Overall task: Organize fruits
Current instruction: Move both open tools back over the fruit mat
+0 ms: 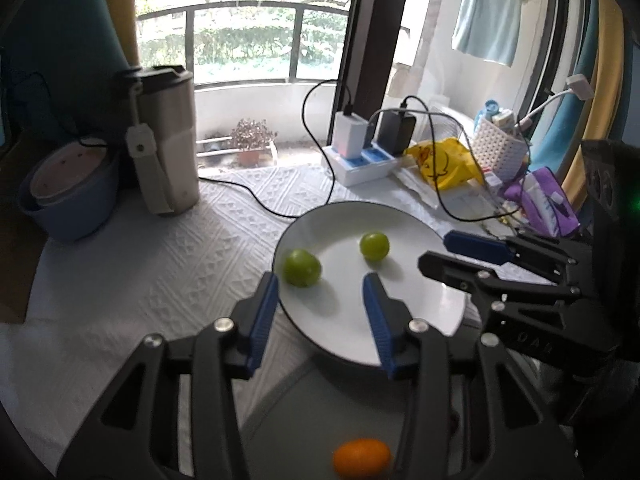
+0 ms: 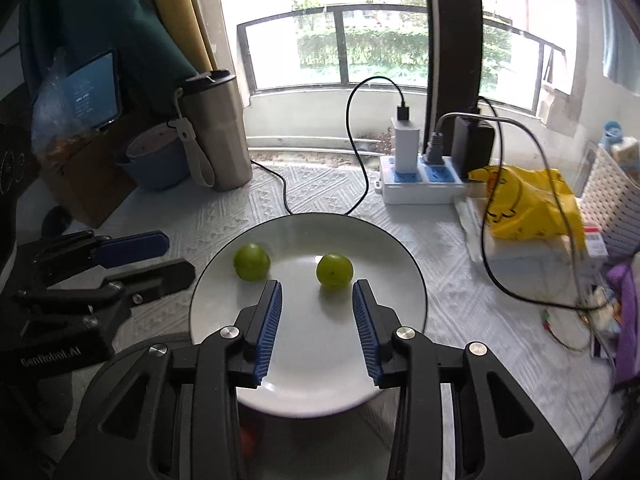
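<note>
A white plate [image 1: 344, 340] [image 2: 400, 280] lies on the white patterned cloth and holds two green round fruits: one on the left [image 1: 302, 267] [image 2: 251, 261], one on the right [image 1: 374, 246] [image 2: 334, 270]. An orange fruit [image 1: 362, 458] lies on a grey dish [image 1: 296, 416] below the plate's near edge. My left gripper [image 1: 320, 284] is open and empty above the plate's left near rim, close to the left green fruit. My right gripper [image 2: 316, 290] is open and empty above the plate, just short of the right green fruit; it shows at the right of the left wrist view [image 1: 436, 252].
A steel tumbler [image 1: 168, 140] [image 2: 218, 128] and a blue bowl [image 1: 68, 196] [image 2: 156, 160] stand at the back left. A power strip with chargers [image 1: 364, 156] [image 2: 424, 180], trailing cables, a yellow bag [image 1: 444, 162] [image 2: 528, 204] and a white basket [image 1: 496, 144] crowd the back right.
</note>
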Action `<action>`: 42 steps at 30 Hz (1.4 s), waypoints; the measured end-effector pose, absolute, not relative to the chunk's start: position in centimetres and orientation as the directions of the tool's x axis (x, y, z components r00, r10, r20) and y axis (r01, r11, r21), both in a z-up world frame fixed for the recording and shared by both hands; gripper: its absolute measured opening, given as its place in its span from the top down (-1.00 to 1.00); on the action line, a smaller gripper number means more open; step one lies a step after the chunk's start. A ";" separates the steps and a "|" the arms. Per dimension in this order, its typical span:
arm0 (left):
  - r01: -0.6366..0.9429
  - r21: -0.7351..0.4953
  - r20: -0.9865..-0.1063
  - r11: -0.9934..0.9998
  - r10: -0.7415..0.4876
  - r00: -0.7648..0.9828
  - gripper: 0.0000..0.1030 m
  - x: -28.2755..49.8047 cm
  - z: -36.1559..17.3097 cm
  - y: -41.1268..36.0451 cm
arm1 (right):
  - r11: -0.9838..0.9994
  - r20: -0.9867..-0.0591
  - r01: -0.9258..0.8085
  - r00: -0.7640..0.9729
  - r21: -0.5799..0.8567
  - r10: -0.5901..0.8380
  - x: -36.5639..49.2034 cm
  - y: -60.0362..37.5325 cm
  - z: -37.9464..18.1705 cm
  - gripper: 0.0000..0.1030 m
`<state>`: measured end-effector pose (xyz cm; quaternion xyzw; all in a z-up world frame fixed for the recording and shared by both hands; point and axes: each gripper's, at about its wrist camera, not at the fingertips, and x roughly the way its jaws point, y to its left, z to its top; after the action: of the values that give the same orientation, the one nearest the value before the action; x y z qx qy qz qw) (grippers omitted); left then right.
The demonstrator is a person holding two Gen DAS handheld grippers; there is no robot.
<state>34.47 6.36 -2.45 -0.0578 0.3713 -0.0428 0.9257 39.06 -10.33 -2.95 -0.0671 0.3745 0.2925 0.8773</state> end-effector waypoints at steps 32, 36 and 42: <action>0.043 -0.233 -0.643 0.971 -0.187 0.743 -0.31 19.7 -1.6 4.6 | 0.828 -0.672 -0.550 0.573 0.108 0.468 25.4 -15.6 -1.6 0.24; 0.028 -0.223 -0.659 0.974 -0.172 0.733 -0.31 18.4 -2.8 4.1 | 0.831 -0.682 -0.545 0.566 0.111 0.463 24.4 -16.0 -2.3 0.24; 0.003 -0.213 -0.698 0.977 -0.154 0.699 -0.31 16.9 -5.0 3.6 | 0.834 -0.697 -0.540 0.555 0.114 0.454 23.2 -16.6 -3.5 0.23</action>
<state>16.90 3.55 -5.03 -0.0979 0.3856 -0.0430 0.9165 23.21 -16.56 -3.48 -0.0566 0.3778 0.2825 0.8799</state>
